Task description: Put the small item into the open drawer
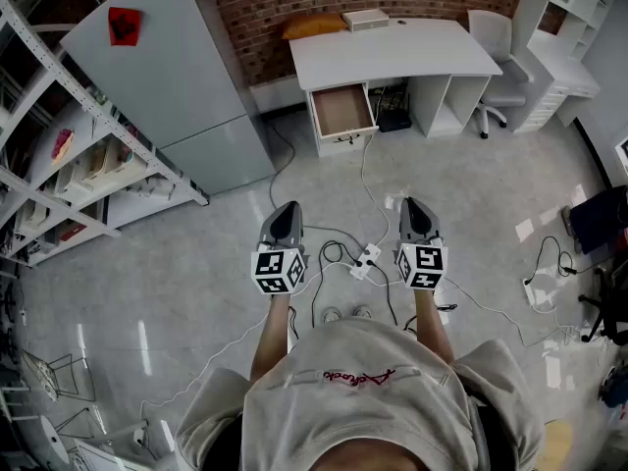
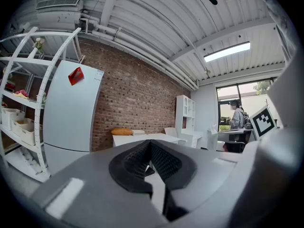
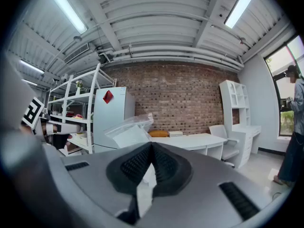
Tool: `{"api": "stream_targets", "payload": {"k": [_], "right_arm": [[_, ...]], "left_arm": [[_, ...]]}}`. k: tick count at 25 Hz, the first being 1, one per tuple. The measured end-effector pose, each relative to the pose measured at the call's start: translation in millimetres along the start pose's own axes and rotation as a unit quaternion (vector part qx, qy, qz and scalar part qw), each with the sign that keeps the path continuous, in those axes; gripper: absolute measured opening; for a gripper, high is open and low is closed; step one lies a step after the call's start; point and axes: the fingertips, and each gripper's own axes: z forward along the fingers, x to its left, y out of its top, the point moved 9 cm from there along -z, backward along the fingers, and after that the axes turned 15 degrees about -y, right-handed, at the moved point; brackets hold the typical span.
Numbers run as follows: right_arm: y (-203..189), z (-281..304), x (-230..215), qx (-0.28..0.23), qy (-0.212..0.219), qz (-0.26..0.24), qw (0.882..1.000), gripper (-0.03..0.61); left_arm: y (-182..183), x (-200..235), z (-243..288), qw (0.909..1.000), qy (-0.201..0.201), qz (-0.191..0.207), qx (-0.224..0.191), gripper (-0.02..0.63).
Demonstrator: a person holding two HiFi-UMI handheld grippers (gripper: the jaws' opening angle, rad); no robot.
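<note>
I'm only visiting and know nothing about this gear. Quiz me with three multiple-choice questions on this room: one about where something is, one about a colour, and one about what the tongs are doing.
1. Where is the open drawer?
A. in a kitchen counter
B. under the white desk
C. in a wooden wardrobe

2. What colour is the tag stuck on the fridge?
A. red
B. blue
C. green

3. What are the right tongs doing?
A. gaping wide, empty
B. shut on a clear bag
C. lying on the floor

Answers:
1 B: in the head view the drawer juts out from beneath the desk top.
2 A: the tag shows red against the pale fridge door.
3 B: in the right gripper view the tips meet and the bag sticks up from them.
</note>
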Motion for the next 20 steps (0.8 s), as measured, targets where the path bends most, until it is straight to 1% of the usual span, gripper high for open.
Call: {"api": "stream_targets", "payload": {"k": [5,15,20], "right_arm": [[-3.1,-1.6,-5.8,0.005,0.001,0.0,1.0,0.011],[-6.3,-1.3,-12.7,0.009,-0.001,0.001,1.0,0.011],[-4.2,-1.9,-20.4,0.005,0.001,0.013,1.0,0.011]], "left_arm": [[-1.0,-11.0,7.1,1.0,-0.007,0.0,-0.003,0.009],[-0.8,-15.4,13.0,0.9999,-0.013,0.005,0.003,0.009],[1.6,-23.4,15.6,0.9999,-0.013,0.009,0.005,0.009]]}}
